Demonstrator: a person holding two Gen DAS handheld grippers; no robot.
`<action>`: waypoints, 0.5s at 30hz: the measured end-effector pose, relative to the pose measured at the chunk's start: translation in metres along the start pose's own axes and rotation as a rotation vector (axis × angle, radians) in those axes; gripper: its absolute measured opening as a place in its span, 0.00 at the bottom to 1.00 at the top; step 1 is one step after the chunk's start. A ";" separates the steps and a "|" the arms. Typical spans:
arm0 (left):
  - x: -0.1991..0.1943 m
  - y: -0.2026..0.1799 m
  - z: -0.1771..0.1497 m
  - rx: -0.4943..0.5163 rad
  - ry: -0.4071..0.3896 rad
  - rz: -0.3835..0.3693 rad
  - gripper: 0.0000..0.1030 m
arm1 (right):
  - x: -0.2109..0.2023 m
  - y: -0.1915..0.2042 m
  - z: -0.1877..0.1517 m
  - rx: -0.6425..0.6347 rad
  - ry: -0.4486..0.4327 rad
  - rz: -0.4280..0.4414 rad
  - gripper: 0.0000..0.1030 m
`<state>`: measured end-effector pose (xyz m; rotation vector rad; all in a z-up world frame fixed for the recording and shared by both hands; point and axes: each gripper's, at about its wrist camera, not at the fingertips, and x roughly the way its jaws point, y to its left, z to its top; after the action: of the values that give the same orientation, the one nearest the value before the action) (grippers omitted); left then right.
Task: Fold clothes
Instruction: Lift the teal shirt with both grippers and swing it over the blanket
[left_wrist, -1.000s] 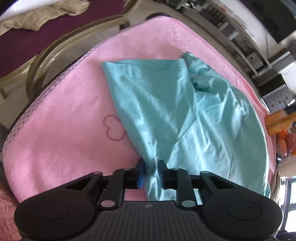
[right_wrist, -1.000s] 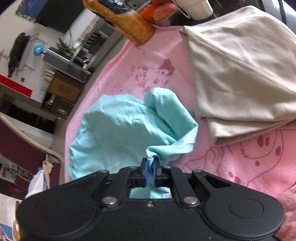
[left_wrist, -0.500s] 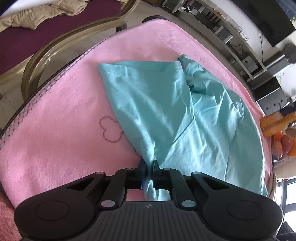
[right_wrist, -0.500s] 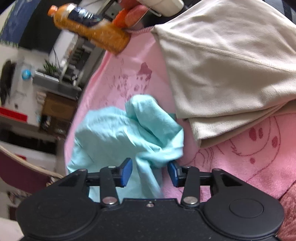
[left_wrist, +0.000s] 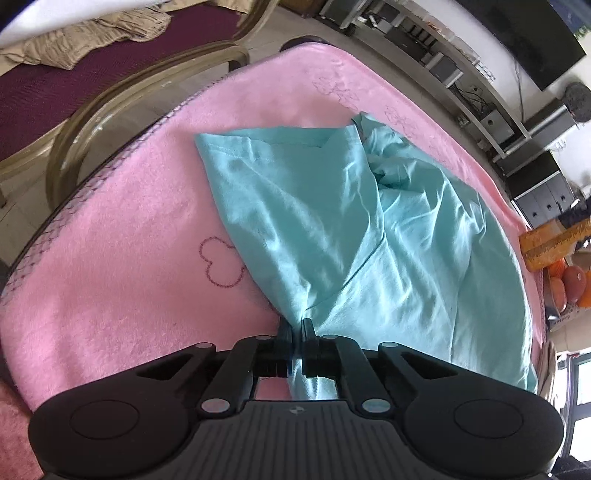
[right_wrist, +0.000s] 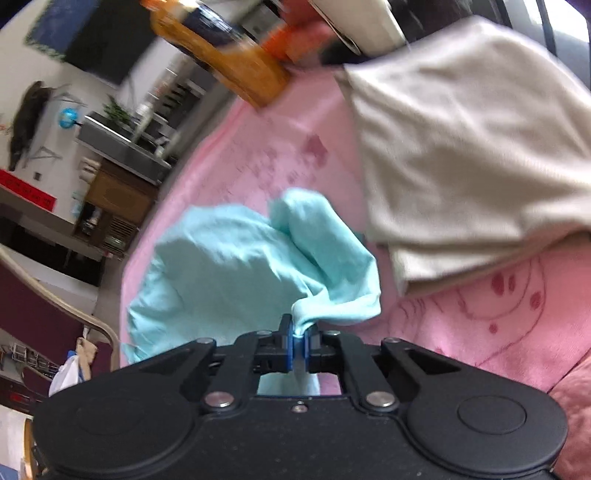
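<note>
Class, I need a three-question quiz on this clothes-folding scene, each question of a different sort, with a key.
1. True or false: the left gripper is shut on the turquoise garment.
2. What lies beside the garment in the right wrist view? A) beige folded cloth B) a book C) a shoe
3. What colour is the blanket under the garment?

Key: 1 true; 2 A; 3 pink. The right gripper also pinches the garment.

A crumpled turquoise garment (left_wrist: 332, 229) lies spread, half folded, on pink cloth.
</note>
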<state>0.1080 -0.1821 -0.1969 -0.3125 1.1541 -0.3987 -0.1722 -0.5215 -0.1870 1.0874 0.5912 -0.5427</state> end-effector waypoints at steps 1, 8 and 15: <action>-0.007 -0.001 0.003 -0.010 -0.008 -0.018 0.04 | -0.005 0.004 0.003 0.010 -0.003 0.023 0.05; -0.129 -0.018 0.048 -0.040 -0.251 -0.254 0.03 | -0.058 0.059 0.041 0.079 -0.080 0.234 0.05; -0.306 -0.035 0.059 0.031 -0.586 -0.529 0.03 | -0.187 0.141 0.065 -0.046 -0.318 0.529 0.05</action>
<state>0.0512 -0.0710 0.0910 -0.6628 0.4769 -0.7294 -0.2026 -0.5078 0.0536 1.0348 0.0277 -0.2282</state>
